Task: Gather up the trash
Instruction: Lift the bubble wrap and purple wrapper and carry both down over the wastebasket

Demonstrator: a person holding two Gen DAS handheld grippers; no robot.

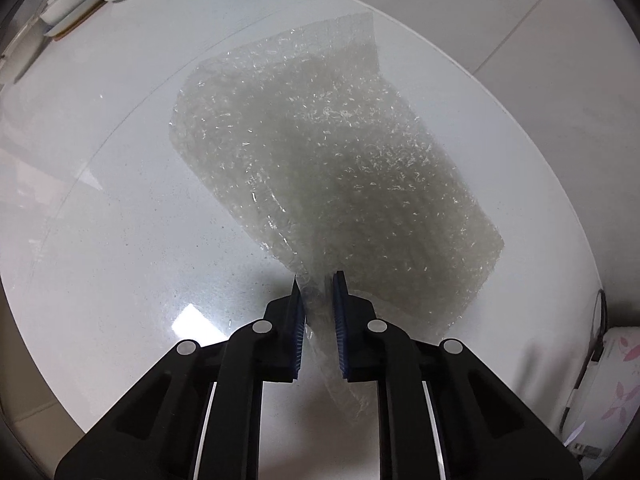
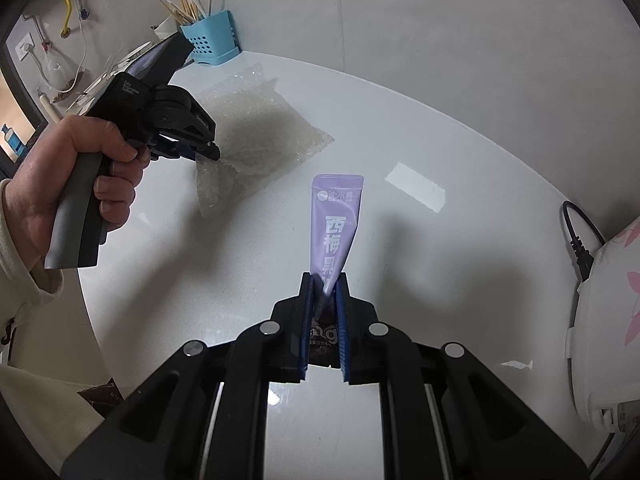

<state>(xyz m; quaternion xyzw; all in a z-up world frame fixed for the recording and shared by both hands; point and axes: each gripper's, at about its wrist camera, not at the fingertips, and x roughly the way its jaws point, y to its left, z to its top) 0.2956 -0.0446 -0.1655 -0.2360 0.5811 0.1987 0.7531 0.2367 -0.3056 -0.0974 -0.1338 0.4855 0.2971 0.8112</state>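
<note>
A sheet of clear bubble wrap (image 1: 320, 152) lies across the middle of the round white tabletop (image 1: 120, 208), one corner drawn up off the surface. The left claw (image 1: 316, 280) pinches that corner between its blue pads, pressed tight on the plastic. A hand (image 2: 80, 176) grips that tool's grey handle, a cream sleeve behind it.

Nearer the tabletop's edge, the right claw (image 2: 324, 278) is clamped on the lower end of a purple sachet (image 2: 336, 224) printed with white characters; the sachet sticks out forward from the claw. A darker wrapper, too hidden to identify, sits deeper between the same pads.

At the far rim stands a blue holder (image 2: 210, 38) with chopsticks, next to stacked dishes (image 1: 76, 4). A white appliance with pink flowers (image 2: 608, 320) and a black power cord (image 2: 580, 240) sit at the right. The stretch of tabletop between bubble wrap and sachet is bare.
</note>
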